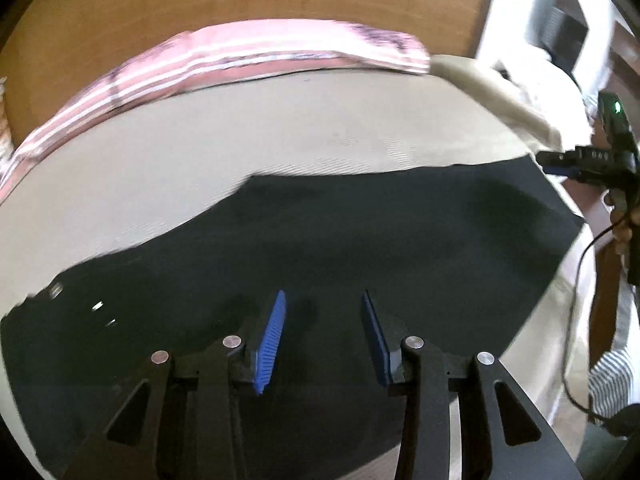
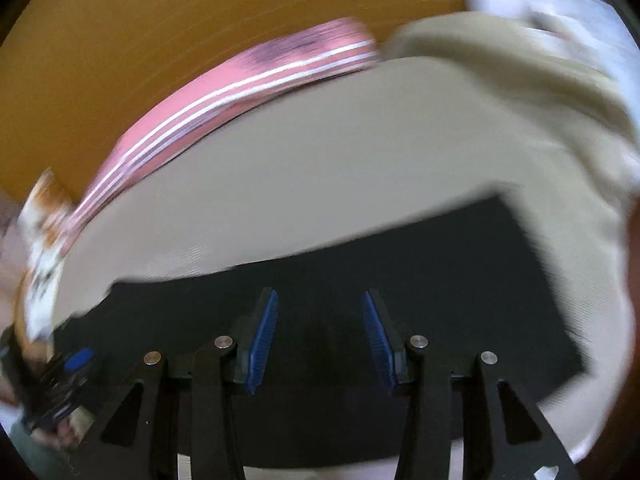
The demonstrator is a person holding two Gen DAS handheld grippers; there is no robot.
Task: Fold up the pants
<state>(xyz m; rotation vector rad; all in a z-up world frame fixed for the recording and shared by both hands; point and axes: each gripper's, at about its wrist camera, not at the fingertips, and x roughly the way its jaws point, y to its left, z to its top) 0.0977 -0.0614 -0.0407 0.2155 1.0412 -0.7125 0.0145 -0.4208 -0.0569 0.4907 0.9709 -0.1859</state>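
We are hovering the left gripper (image 1: 322, 336) and right gripper (image 2: 320, 336), both parted and empty, over the black pants (image 1: 320, 240) lying flat on the beige bed (image 1: 240, 140) (near its front edge), judging we should regrip matching corners evenly.

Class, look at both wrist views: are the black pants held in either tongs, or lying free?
Lying free. The black pants lie flat on the beige sheet; both tongs gape empty.

both tools (image 1: 323, 300) (image 2: 320, 300) parted; empty
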